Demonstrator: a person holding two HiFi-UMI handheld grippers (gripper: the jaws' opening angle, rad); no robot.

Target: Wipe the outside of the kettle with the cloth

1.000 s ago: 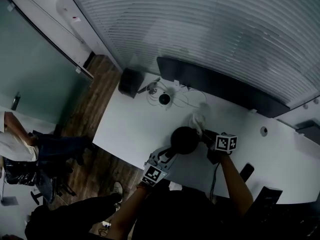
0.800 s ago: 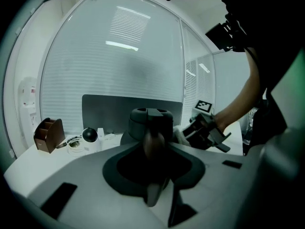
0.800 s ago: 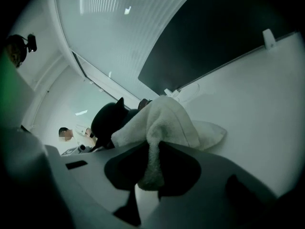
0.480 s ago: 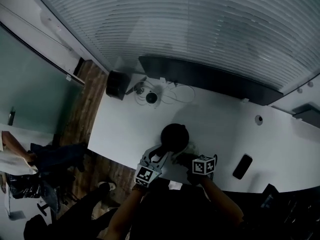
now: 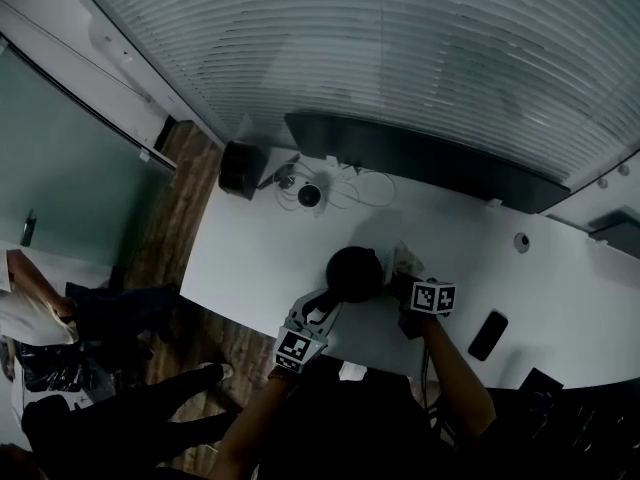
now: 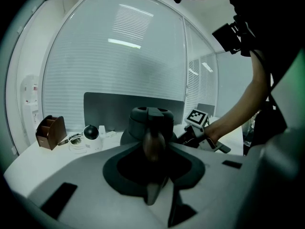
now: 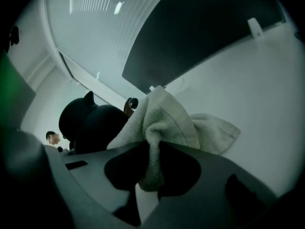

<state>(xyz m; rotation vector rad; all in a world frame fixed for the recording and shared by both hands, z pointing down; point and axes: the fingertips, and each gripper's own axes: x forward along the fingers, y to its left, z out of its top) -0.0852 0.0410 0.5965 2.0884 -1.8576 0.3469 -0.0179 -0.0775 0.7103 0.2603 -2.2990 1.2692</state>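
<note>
A black kettle (image 5: 354, 272) stands on the white table (image 5: 260, 258). Its brownish handle (image 6: 153, 144) sits between the jaws of my left gripper (image 5: 325, 306), which is shut on it from the near side. My right gripper (image 5: 408, 280) is just right of the kettle and is shut on a pale folded cloth (image 5: 405, 260). In the right gripper view the cloth (image 7: 167, 118) bulges out of the right gripper (image 7: 151, 163) and hangs beside the kettle (image 7: 95, 123); I cannot tell whether it touches the kettle. In the left gripper view the kettle (image 6: 151, 120) fills the middle, behind the left gripper (image 6: 153, 149).
A dark partition screen (image 5: 420, 163) runs along the table's far edge. In front of it are a dark box (image 5: 240, 168), a small round camera device (image 5: 309, 196) and loose cable. A phone (image 5: 487, 335) lies at the near right. A person (image 5: 30, 308) sits on the floor side, left.
The right gripper with the cloth drew back toward the table's near edge, then came forward again to the kettle's right side. The left gripper stayed on the handle.
</note>
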